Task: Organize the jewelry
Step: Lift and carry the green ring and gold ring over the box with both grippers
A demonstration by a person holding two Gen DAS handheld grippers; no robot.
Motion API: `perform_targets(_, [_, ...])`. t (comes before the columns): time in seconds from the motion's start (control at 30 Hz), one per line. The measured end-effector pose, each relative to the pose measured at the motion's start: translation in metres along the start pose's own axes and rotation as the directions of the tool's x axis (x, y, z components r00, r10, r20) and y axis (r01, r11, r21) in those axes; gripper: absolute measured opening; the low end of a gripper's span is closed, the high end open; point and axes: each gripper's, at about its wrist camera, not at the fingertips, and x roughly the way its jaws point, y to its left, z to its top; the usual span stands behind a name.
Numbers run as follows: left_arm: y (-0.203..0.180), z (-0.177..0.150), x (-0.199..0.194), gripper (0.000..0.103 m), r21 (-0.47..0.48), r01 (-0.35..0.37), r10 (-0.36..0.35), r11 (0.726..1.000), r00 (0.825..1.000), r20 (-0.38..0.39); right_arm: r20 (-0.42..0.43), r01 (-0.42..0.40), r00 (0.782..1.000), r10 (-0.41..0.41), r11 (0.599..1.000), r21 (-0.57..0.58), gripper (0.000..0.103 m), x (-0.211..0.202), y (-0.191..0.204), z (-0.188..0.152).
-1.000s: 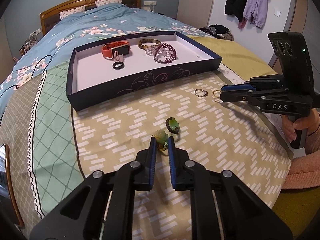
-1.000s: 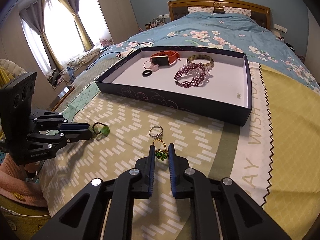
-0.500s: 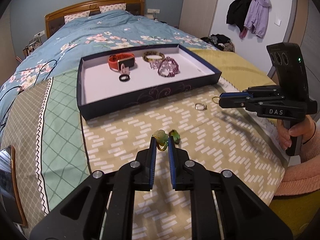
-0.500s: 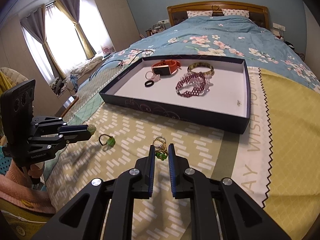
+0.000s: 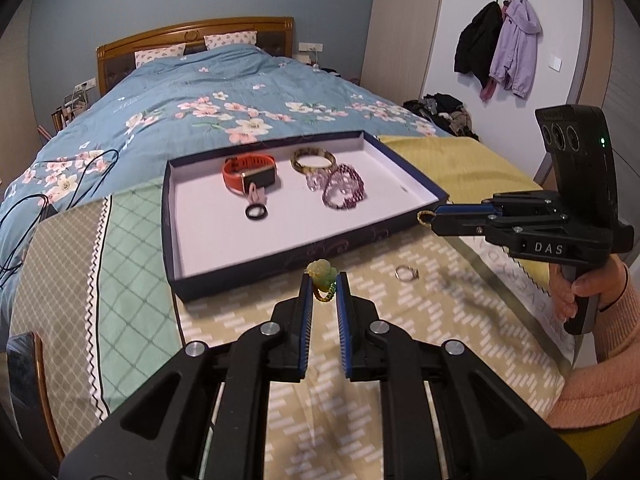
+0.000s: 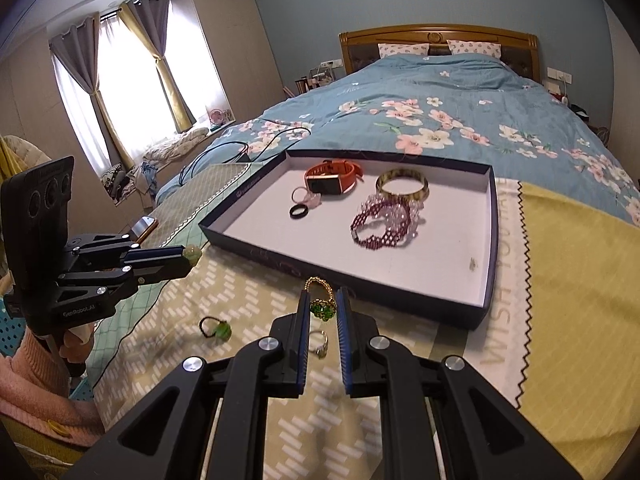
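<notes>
A ring is pinched by the left gripper point(image 5: 323, 289) and the right gripper point(image 6: 322, 303) alike, seemingly for carrying to the tray point(image 5: 280, 256).

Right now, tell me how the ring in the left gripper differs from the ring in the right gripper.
The left gripper holds a ring with a pale yellow-green, lumpy top; the ring in the right gripper has a darker, bright green top. The left ring's band looks greenish gold, the right ring's is a gold beaded loop that stands above the fingers. Both are pinched at the fingertips, lifted off the bedspread, near the tray.
</notes>
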Motion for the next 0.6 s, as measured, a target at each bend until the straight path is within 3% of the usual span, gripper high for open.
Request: perform_targets(0.6, [0.009, 0.026, 0.016, 0.012, -0.004, -0.012, 0.012, 1.0, 1.0, 0.024, 0.023, 0.014, 1.0, -0.014, 1.0, -0.028, 0.011, 0.013, -0.005, 0.027])
